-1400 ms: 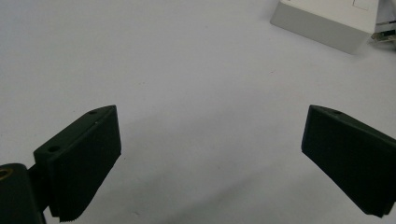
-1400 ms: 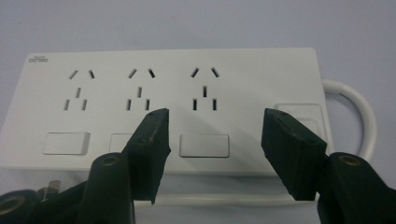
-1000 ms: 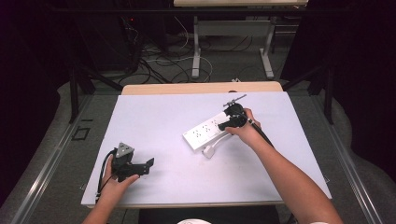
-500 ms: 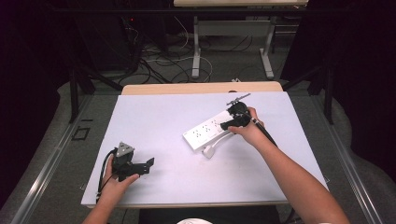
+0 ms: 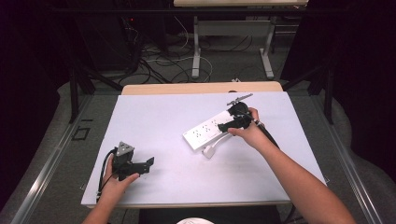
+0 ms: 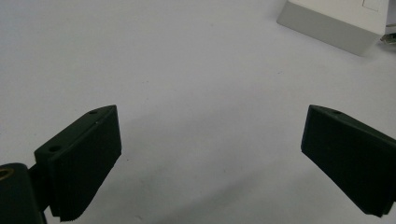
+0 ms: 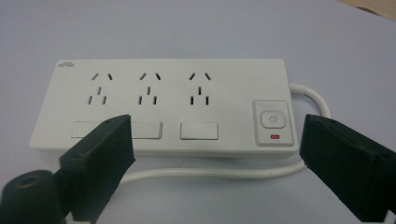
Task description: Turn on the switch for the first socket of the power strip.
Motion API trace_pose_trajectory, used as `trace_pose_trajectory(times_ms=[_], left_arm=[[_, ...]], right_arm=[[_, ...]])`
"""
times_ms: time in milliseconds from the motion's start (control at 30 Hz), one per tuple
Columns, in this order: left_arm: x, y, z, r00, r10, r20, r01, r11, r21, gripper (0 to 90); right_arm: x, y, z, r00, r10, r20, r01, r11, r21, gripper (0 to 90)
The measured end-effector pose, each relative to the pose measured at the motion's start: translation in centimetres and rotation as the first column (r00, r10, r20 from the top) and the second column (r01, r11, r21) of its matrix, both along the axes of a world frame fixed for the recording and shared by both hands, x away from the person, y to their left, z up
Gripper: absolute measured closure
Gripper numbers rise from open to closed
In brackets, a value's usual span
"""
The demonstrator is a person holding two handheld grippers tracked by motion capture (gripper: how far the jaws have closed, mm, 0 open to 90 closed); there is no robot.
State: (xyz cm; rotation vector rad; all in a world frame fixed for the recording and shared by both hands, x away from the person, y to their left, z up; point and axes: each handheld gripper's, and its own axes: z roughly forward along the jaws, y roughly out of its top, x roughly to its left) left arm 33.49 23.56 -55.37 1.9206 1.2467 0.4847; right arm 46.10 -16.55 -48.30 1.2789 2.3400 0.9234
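Right gripper view has the right tongs [image 7: 212, 161] spread wide, hovering over the white power strip [image 7: 163, 107] lying right of centre on the counter [image 5: 154, 116], apparently lining up its switch, while the left tongs [image 6: 210, 163] rest spread and empty near-left

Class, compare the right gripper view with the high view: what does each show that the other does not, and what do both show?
Right gripper view: the power strip's face in detail, with three socket groups, a power button with a small red mark below it, and open jaws. High view: the person's forearms, the left gripper near the table's front left, and floor cables behind. Both: the white strip, its cord and the pale tabletop.
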Motion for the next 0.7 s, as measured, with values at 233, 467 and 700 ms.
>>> trace_pose_trajectory(times_ms=[233,467,700], left_arm=[[-0.1,0.0,0.2,1.0000,-0.006,0.001,0.006,1.0000,-0.005,4.9],[-0.3,0.1,0.3,1.0000,-0.009,0.003,0.009,0.9999,-0.008,4.9],[-0.3,0.0,0.3,0.9999,-0.011,0.007,0.011,0.9998,-0.018,4.8]], right_arm=[[-0.3,-0.4,0.6,0.9996,-0.001,0.029,0.001,0.9999,0.013,0.0],[-1.5,-0.6,1.5,0.9981,0.001,0.062,-0.003,0.9990,0.045,0.0],[-2.6,-1.6,1.4,0.9971,-0.006,0.076,0.000,0.9977,0.068,0.0]])
